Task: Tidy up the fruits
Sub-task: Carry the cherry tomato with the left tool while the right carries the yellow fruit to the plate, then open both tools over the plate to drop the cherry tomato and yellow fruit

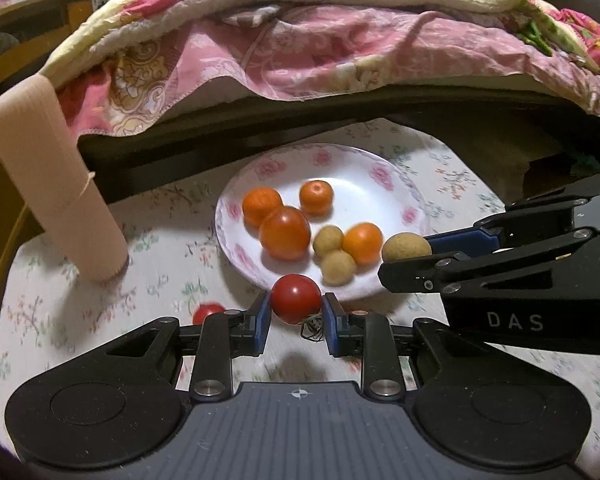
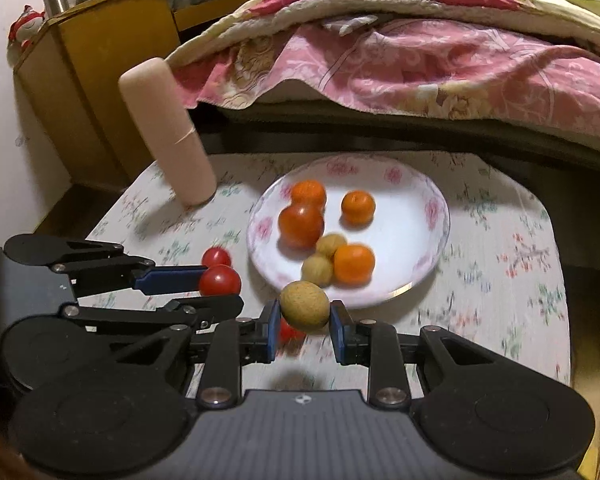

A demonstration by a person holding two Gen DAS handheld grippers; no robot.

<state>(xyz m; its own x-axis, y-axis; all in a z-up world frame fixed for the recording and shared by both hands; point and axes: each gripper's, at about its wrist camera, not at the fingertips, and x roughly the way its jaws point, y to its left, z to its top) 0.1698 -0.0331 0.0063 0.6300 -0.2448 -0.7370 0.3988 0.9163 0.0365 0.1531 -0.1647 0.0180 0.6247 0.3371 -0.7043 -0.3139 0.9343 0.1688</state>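
Observation:
A white flowered plate [image 1: 396,196] [image 2: 428,216] holds several fruits: oranges [image 1: 317,197] [image 2: 357,207], a big tomato [image 1: 285,233] [image 2: 301,225] and two tan round fruits [image 1: 339,266] [image 2: 318,269]. My left gripper [image 1: 296,316] [image 2: 204,280] is shut on a red tomato [image 1: 295,298] [image 2: 219,281] just in front of the plate's near rim. My right gripper [image 2: 305,322] [image 1: 408,256] is shut on a tan round fruit [image 2: 304,305] [image 1: 405,247] at the plate's near edge. Two more red tomatoes lie on the cloth, one [image 1: 206,313] [image 2: 216,257] left of the plate, one [image 2: 290,331] under the right gripper.
A leaning beige cylinder [image 1: 56,184] [image 2: 168,132] stands on the flowered tablecloth [image 1: 156,264] [image 2: 500,264] left of the plate. A bed with a pink quilt [image 1: 320,48] [image 2: 420,60] runs behind the table. A wooden cabinet [image 2: 100,64] is at the back left.

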